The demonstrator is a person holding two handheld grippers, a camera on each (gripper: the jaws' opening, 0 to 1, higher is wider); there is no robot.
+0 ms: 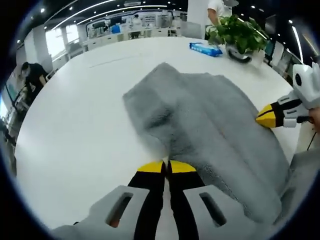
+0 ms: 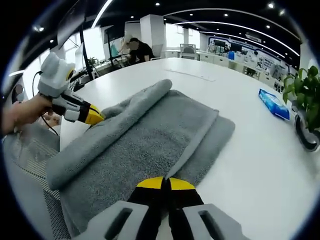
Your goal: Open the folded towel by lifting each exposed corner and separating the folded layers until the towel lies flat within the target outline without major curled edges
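Observation:
A grey towel (image 1: 210, 120) lies folded on the white table (image 1: 75, 115), with one layer rolled into a long ridge (image 2: 125, 112). In the left gripper view my left gripper (image 1: 167, 167) has its jaws pressed together on the towel's near edge. My right gripper (image 1: 265, 117) comes in from the right, its yellow tips pinched at the towel's far side edge. In the right gripper view the towel (image 2: 150, 140) spreads ahead of my right gripper (image 2: 166, 184), which is shut on its near hem. My left gripper (image 2: 94, 116) holds the end of the rolled ridge.
A potted plant (image 1: 239, 32) and a blue packet (image 1: 205, 48) stand at the table's far side; both show again as plant (image 2: 305, 95) and packet (image 2: 274, 103). A hand (image 2: 20, 117) holds the left gripper. Bare table (image 2: 250, 165) lies beside the towel. A person (image 2: 137, 47) sits far off.

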